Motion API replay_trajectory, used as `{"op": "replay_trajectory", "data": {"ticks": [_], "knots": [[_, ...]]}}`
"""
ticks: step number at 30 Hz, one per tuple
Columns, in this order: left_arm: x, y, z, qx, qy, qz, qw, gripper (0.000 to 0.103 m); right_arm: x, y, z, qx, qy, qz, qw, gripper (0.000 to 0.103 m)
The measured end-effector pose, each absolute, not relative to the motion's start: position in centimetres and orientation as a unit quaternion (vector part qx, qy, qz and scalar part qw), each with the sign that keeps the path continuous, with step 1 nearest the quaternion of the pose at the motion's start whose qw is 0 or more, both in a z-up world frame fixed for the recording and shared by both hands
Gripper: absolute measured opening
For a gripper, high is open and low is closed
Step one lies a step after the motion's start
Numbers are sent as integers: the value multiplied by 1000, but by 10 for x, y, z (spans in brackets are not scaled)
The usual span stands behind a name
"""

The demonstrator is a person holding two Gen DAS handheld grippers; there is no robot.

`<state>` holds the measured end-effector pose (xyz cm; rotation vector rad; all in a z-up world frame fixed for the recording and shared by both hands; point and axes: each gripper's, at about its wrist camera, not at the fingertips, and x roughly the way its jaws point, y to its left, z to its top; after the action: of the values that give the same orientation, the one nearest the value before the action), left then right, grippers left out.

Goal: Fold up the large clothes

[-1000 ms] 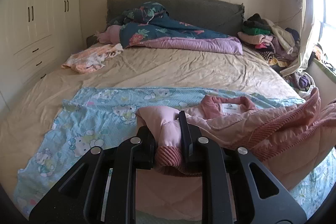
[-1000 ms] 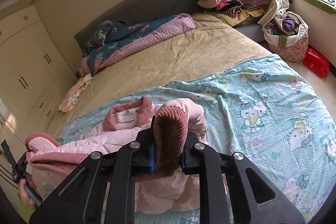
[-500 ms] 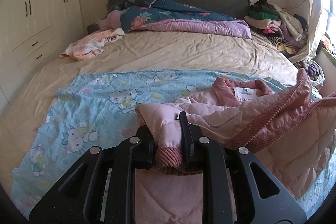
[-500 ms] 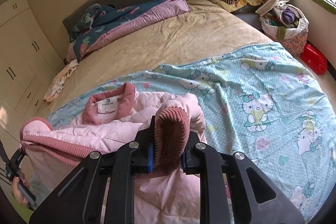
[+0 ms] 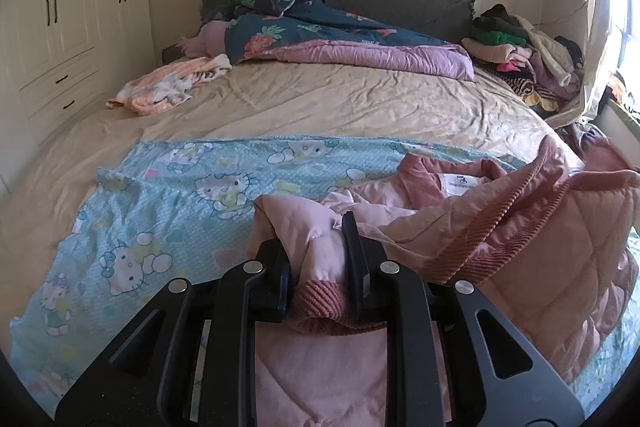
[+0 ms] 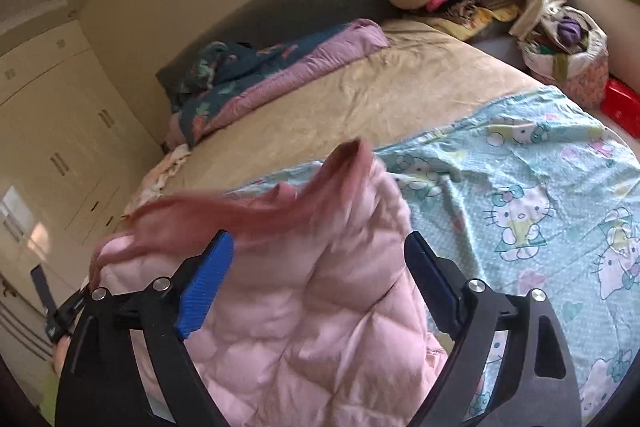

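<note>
A pink quilted jacket [image 5: 532,235] with darker ribbed trim lies folded over on a blue Hello Kitty sheet [image 5: 160,211] on the bed. My left gripper [image 5: 316,259] is shut on the jacket's ribbed cuff [image 5: 320,297]. In the right wrist view the jacket [image 6: 320,307] lies between and under the jaws, its ribbed hem blurred. My right gripper [image 6: 320,267] is open, jaws wide apart, holding nothing. The left gripper shows at the lower left of the right wrist view [image 6: 60,311].
A beige bedsheet [image 5: 340,107] covers the bed. A dark floral and purple duvet [image 5: 340,39] lies at the headboard. A small pink garment [image 5: 168,87] lies at left. Piled clothes [image 5: 520,55] sit at right. White wardrobes [image 5: 60,27] stand left. A bag [image 6: 568,55] and red box [image 6: 620,103] sit beside the bed.
My right gripper has opened and let go of the ribbed hem; the jacket has dropped folded over. My left gripper stays shut on the cuff.
</note>
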<state>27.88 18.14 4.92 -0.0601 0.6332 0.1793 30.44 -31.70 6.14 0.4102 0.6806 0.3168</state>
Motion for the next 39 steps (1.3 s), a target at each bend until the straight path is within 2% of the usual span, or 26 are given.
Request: {"op": "replay_trajectory", "data": {"ticks": [8,11,12,14,15,16,20,22,27,39], "knots": [[275,173,58,-26,304,80,949,19,270,-290,55,129,332,149,923,90],[270,171,63,-33,299,73,951,29,260,-282,52,111,335,148,924,92],[269,170,63,-34,298,71,951,33,255,-280,51,105,335,148,925,93],[266,167,66,-35,295,66,952,50,249,-276,50,96,338,148,925,95],[263,165,69,-33,289,69,954,68,246,-274,50,92,340,146,925,95],[260,163,73,-28,281,69,957,74,243,-273,50,91,340,145,925,95],[249,152,86,-18,267,59,962,77,232,-273,57,89,333,144,928,96],[244,148,92,-14,260,57,964,85,226,-274,62,89,326,144,930,96],[227,141,106,-10,247,53,968,93,209,-279,78,82,306,141,938,97],[196,135,105,6,264,57,963,93,180,-290,101,73,280,131,948,98]]}}
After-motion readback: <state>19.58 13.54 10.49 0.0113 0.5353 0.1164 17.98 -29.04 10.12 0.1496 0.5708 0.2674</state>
